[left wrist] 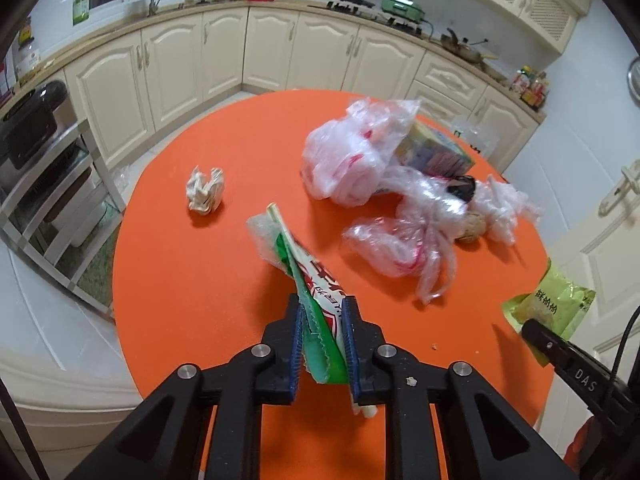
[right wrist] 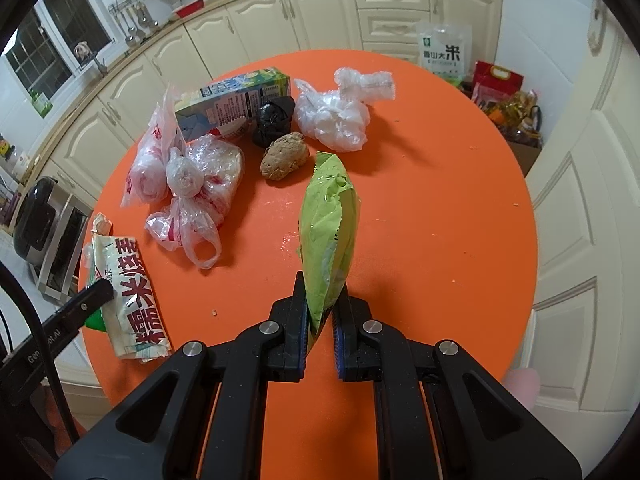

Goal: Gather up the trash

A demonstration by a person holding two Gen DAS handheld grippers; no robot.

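My left gripper is shut on a green, white and red snack wrapper and holds it above the round orange table; the wrapper also shows in the right wrist view. My right gripper is shut on a light green snack bag, held upright over the table; the bag also shows in the left wrist view. On the table lie a crumpled paper ball, clear plastic bags, a drink carton, a black bag, a brown lump and a white bag.
Cream kitchen cabinets curve behind the table. A metal rack with appliances stands at the left. A rice bag and groceries sit on the floor beyond the table. A door is at the right.
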